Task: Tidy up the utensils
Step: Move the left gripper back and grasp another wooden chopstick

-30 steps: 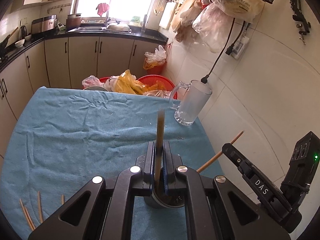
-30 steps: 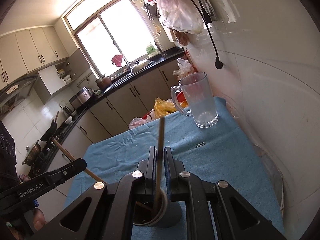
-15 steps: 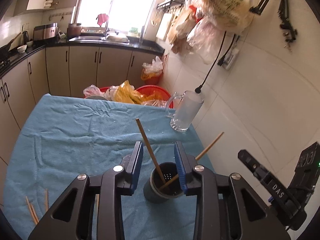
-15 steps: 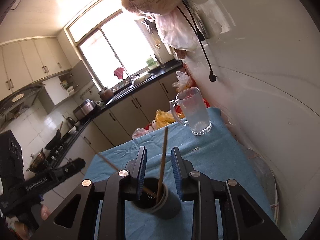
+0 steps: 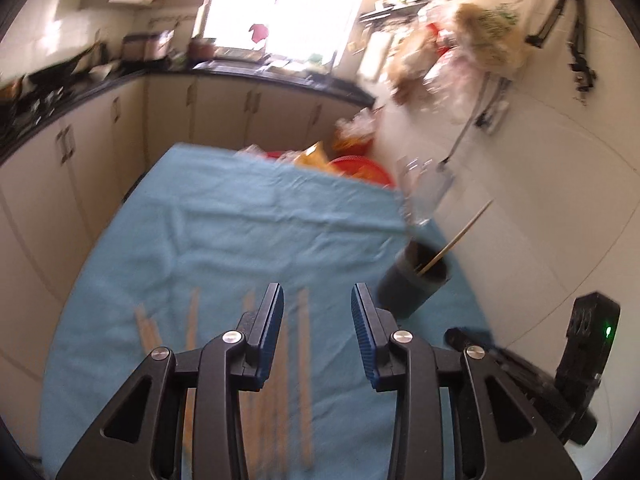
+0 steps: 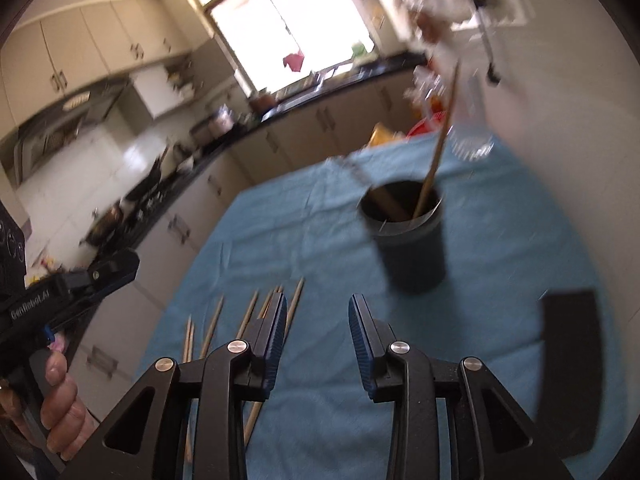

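Note:
A dark utensil cup [image 5: 414, 282] [image 6: 408, 236] stands on the blue cloth with two wooden chopsticks [image 6: 434, 152] leaning in it. Several loose chopsticks [image 5: 302, 356] [image 6: 248, 320] lie on the cloth nearer to me. My left gripper [image 5: 317, 332] is open and empty above the loose chopsticks, left of the cup. My right gripper [image 6: 317, 332] is open and empty, short of the cup, with loose chopsticks at its left finger. The left gripper also shows at the left edge of the right wrist view [image 6: 80, 280]. Both views are motion-blurred.
A glass mug [image 5: 424, 192] [image 6: 468, 136] stands behind the cup by the white wall. Red basins with bags [image 5: 352, 164] sit past the table's far edge. A black flat object [image 6: 570, 340] lies on the cloth at right. Kitchen cabinets run along the left.
Both grippers opened, let their chopsticks drop into the cup, and pulled back and left. The loose chopsticks are now under the fingers.

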`<action>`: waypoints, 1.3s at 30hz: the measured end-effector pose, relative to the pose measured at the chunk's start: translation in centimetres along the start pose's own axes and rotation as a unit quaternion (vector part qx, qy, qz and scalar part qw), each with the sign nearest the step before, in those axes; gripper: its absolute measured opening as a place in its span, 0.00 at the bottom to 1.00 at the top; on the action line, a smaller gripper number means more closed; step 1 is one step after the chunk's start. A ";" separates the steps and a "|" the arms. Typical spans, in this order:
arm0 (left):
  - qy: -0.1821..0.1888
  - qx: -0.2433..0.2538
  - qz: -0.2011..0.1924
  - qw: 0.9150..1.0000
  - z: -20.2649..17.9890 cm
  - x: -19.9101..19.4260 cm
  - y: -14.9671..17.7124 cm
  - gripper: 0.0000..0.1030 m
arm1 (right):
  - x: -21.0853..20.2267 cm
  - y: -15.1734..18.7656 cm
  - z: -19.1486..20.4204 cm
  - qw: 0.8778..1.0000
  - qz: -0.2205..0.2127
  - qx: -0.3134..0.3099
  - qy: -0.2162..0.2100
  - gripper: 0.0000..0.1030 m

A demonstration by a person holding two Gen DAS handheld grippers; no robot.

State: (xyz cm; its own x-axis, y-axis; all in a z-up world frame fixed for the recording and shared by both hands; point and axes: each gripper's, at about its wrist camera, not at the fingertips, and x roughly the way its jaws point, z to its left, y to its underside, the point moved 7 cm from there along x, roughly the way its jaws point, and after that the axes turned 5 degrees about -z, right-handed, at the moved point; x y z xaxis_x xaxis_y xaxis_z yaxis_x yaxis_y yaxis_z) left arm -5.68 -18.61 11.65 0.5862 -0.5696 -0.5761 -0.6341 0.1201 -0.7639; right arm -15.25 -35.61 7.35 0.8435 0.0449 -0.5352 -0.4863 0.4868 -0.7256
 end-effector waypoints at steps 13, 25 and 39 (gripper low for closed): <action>-0.051 -0.102 0.073 0.991 14.7 -0.3 9.7 0.33 | 5.1 4.4 4.8 0.995 0.097 -0.004 -0.036 0.30; -0.036 -0.126 0.087 0.988 16.9 -0.1 11.6 0.33 | 11.4 4.5 6.2 0.986 0.164 0.007 -0.003 0.21; -0.027 -0.130 0.094 0.987 17.5 0.4 11.8 0.33 | 18.9 5.0 8.3 0.975 0.221 -0.009 0.029 0.10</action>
State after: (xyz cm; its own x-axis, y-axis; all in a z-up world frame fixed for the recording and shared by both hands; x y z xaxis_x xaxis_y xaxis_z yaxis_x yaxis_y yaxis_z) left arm -4.13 -3.17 -2.66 0.4682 -0.5123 -0.7199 -0.8377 0.0018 -0.5461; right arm 0.20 -25.06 -2.80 0.5358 0.1974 -0.8209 -0.8039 0.4164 -0.4246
